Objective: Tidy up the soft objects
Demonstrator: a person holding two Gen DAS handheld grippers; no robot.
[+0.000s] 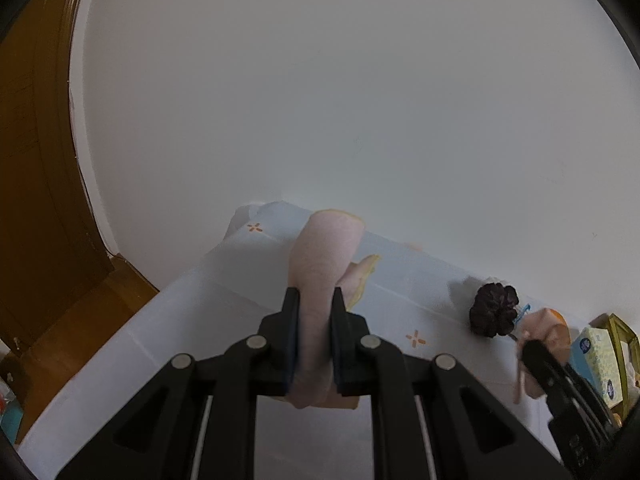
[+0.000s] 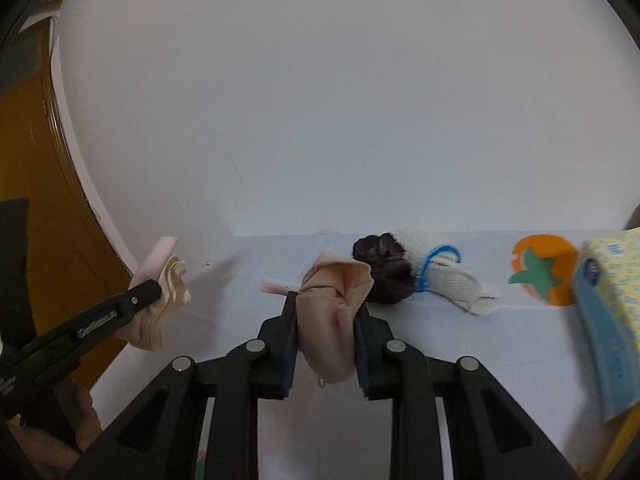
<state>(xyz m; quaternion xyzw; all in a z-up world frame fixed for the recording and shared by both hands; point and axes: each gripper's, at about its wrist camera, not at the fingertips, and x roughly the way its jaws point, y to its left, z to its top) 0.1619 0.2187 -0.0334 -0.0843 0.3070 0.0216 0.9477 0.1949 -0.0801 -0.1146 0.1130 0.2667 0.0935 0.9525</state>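
My left gripper (image 1: 314, 300) is shut on a pale pink cloth (image 1: 320, 256) and holds it above the white tablecloth (image 1: 224, 304); the same gripper (image 2: 156, 292) and cloth (image 2: 172, 280) show at the left of the right wrist view. My right gripper (image 2: 326, 300) is shut on a peach cloth (image 2: 336, 300), lifted near the table's back; it appears at the right of the left wrist view (image 1: 540, 344). A dark purple scrunchie (image 2: 384, 268) lies just behind it against a cream sock (image 2: 452, 276) with a blue ring.
A blue and yellow tissue box (image 2: 608, 320) stands at the right. An orange tomato-shaped mat (image 2: 544, 272) lies by the white wall. A brown wooden door (image 1: 36, 160) and floor are to the left, beyond the table's left edge.
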